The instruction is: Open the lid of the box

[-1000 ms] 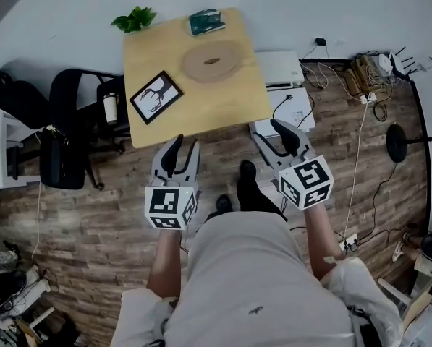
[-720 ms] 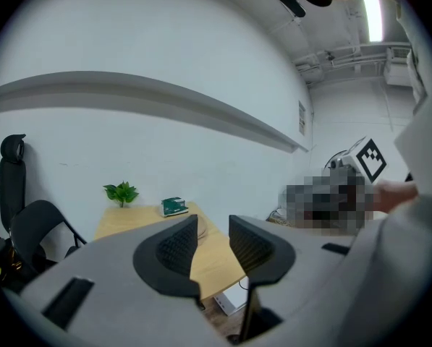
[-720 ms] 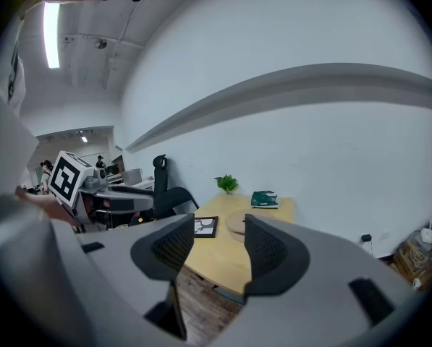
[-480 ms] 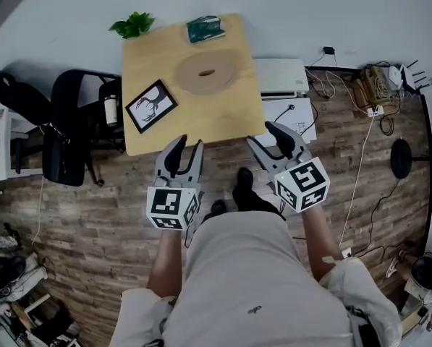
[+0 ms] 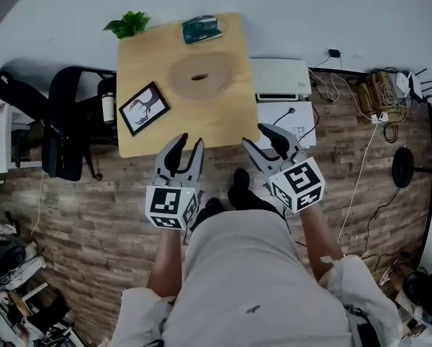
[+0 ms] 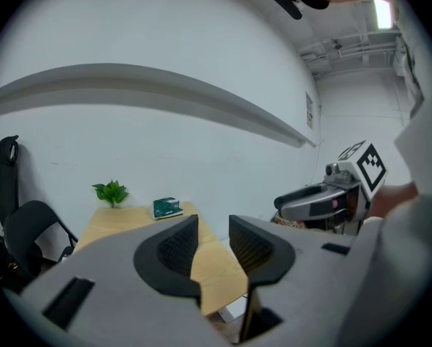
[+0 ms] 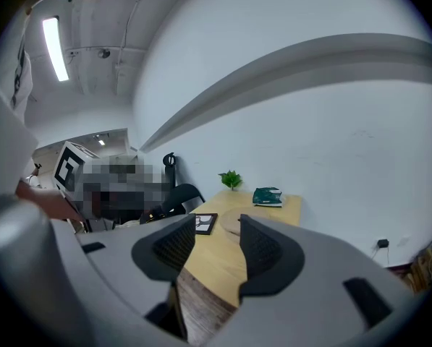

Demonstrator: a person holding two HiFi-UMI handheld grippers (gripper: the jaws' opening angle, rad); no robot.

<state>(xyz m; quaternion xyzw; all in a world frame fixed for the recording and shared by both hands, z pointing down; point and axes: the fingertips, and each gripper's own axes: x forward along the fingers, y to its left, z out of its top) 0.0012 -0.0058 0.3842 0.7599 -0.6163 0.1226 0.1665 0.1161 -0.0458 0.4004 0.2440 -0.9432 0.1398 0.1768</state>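
Note:
A round, flat wooden box (image 5: 199, 76) with a slot in its lid lies on the light wooden table (image 5: 150, 56); in the right gripper view the round box (image 7: 234, 220) shows just beyond the jaws. A dark green box (image 5: 201, 28) lies at the table's far edge. My left gripper (image 5: 188, 142) hovers at the table's near edge, open, nothing between its fingers (image 6: 179, 248). My right gripper (image 5: 257, 136) hangs over the floor off the near right corner; its jaws are closing with nothing between them (image 7: 217, 223). Both are well short of the boxes.
A framed picture (image 5: 143, 108) lies on the table's left side and a small plant (image 5: 126, 24) at its far left corner. Black chairs (image 5: 64, 121) stand left of the table. A white unit (image 5: 279, 79) and cables (image 5: 375, 92) sit on the floor at the right.
The table has drifted left and nearer in the head view. Both grippers now sit closer to its near edge, and the right one has shifted left.

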